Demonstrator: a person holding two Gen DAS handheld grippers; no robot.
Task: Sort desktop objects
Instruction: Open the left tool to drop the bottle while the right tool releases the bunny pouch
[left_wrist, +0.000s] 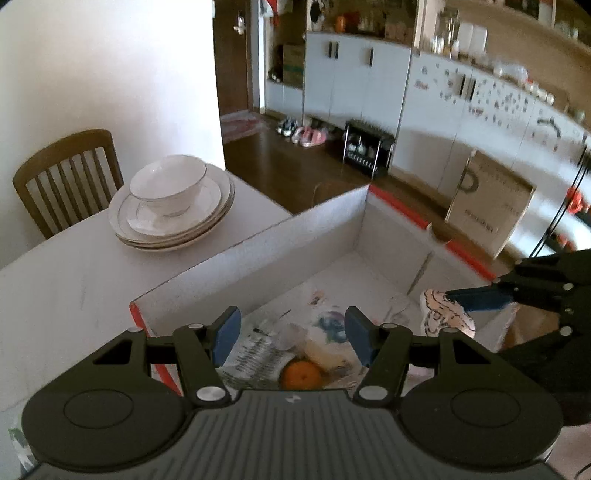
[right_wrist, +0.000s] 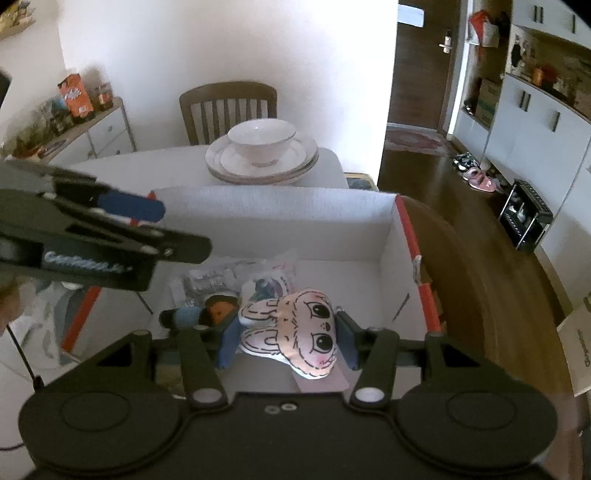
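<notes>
A white cardboard box with red edges stands on the table; it also shows in the right wrist view. Inside lie clear plastic packets and an orange. My left gripper is open and empty above the box's near end. My right gripper is shut on a pink bunny plush and holds it over the box. The plush and the right gripper also show in the left wrist view at right. The left gripper crosses the right wrist view at left.
A white bowl sits on stacked plates at the table's far corner, before a wooden chair. A cardboard carton and a black rack stand on the wooden floor by white cabinets. A side cabinet holds snacks.
</notes>
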